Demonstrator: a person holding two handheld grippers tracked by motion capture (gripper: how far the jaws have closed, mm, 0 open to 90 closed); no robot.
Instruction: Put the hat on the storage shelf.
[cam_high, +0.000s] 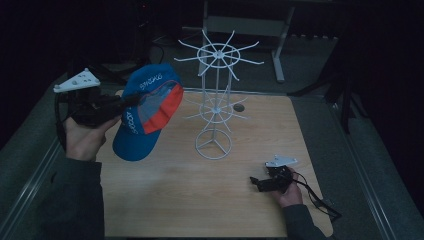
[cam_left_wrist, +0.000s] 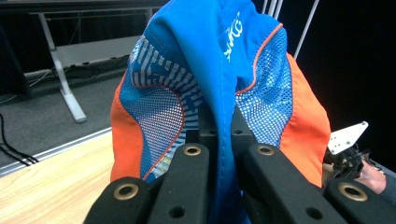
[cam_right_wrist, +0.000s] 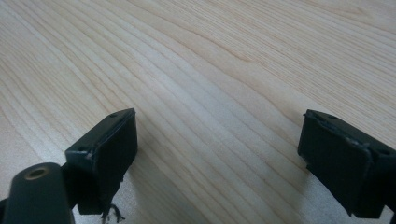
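So the left hand-held gripper (cam_high: 131, 100) is clamped tight on a fold of the blue and orange cap (cam_high: 146, 111), holding it up beside the white wire rack (cam_high: 216, 90), while the right hand-held gripper (cam_high: 256, 183) rests on the counter (cam_high: 200, 200) with jaws spread apart.

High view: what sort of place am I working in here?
Probably a lab or workshop set up for recording, not a shop. A bare wooden table sits on grey carpet in a dark room, a metal-legged desk stands behind it, and the one prop is a white wire rack.
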